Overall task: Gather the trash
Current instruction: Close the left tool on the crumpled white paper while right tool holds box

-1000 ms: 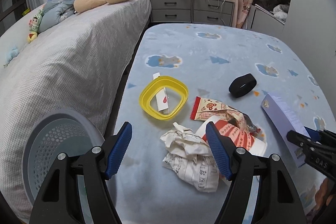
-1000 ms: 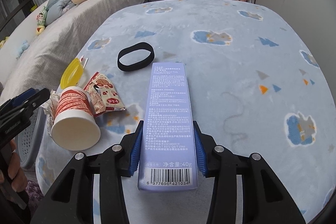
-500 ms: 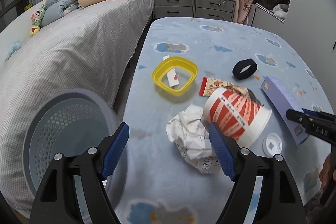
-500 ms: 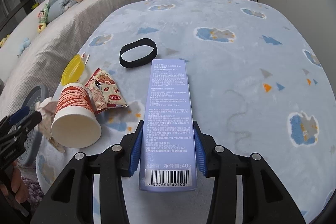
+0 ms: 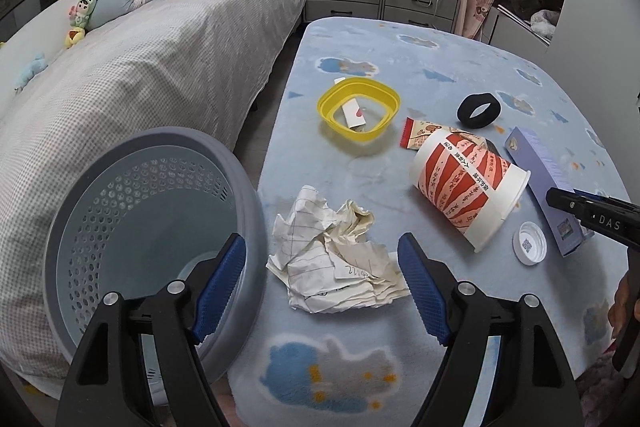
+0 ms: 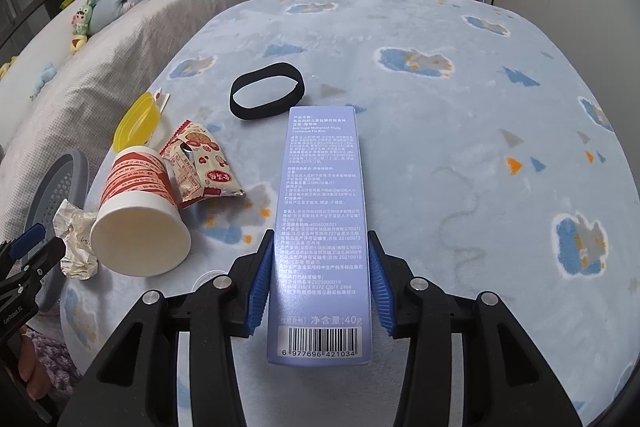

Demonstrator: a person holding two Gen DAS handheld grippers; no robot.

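One paper cup (image 5: 468,189), one crumpled paper (image 5: 336,251), one snack wrapper (image 6: 200,163), one purple box (image 6: 320,227), one basket (image 5: 132,227).

paper wad (image 5: 340,259) just R of basket (image 5: 132,227) | cup (image 5: 468,187) R of wad | lid (image 5: 530,243) R of cup

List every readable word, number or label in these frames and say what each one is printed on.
"净含量:40g": purple toothpaste box, near end.
"6 977696 421034": same box, under the barcode.
"Toothpaste For Kids": same box, far end; the remaining small print is too fine to read.
"DAS": right gripper, on its arm.
Paper cup: red characters, too warped to read.
Crumpled paper: handwriting, illegible.
Snack wrapper: print too blurred.
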